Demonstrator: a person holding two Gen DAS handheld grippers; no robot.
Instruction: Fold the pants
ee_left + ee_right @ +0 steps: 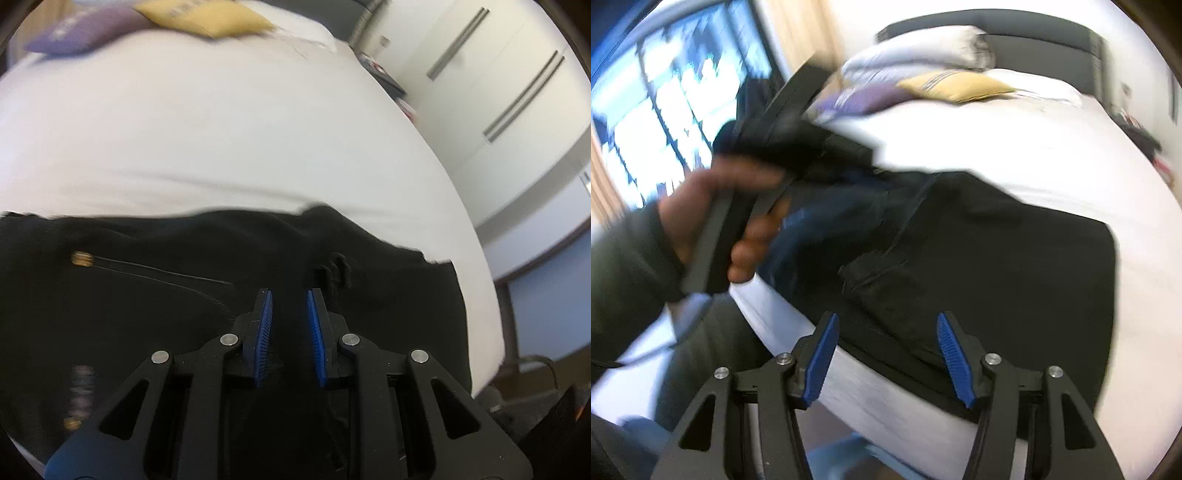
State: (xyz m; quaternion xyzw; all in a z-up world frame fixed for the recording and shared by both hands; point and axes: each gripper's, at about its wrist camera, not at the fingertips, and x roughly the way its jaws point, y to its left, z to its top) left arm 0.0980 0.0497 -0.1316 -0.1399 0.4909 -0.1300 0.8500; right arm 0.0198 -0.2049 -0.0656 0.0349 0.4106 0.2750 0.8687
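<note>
Lying flat-ish near the bed (1015,155) foot edge, pants (997,258) are looking partly folded; more folds prob. left. Left hand-held gripper (290,295) is standing slightly apart, nothing pinched; right hand-held gripper (886,321) is gaping, empty.

Open bed beyond the pants

Past the black pants (184,295), the white bed (221,129) lies bare up to the yellow pillow (207,18) and purple pillow (81,29).
</note>
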